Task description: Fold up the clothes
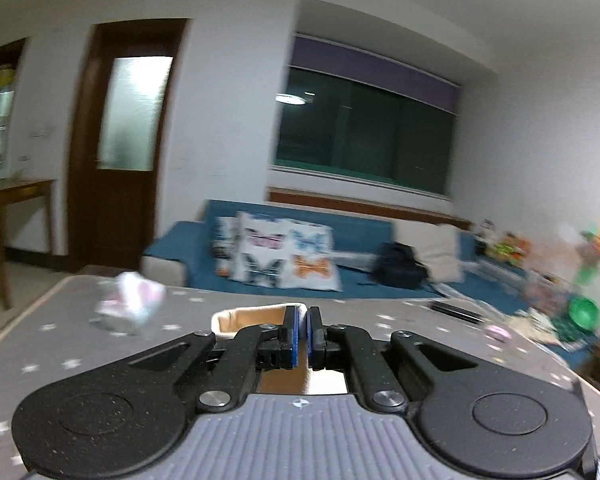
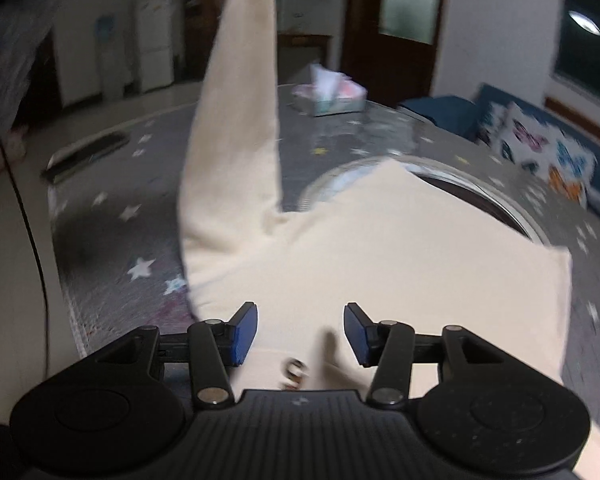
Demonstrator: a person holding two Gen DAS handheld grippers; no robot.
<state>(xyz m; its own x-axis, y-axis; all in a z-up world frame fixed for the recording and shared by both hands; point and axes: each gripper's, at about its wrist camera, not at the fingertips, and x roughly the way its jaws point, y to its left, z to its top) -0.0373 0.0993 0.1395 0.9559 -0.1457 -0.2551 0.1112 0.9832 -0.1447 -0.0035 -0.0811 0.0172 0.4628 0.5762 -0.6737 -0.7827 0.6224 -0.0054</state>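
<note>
A cream garment [image 2: 400,248] lies on the grey star-patterned tablecloth [image 2: 112,216]. One long part [image 2: 236,92] is lifted high toward the top of the right wrist view, where the left gripper holds it out of frame. In the left wrist view my left gripper [image 1: 303,334] is shut on the cream cloth [image 1: 244,318], which hangs below it. My right gripper [image 2: 300,330] is open and empty, low over the garment's near edge.
A tissue box [image 2: 332,96] stands on the far side of the table, also in the left wrist view [image 1: 130,306]. A dark remote [image 2: 86,152] lies at the table's left edge. A round glass-rimmed inset [image 2: 496,204] shows beside the garment. A blue sofa [image 1: 364,264] stands behind.
</note>
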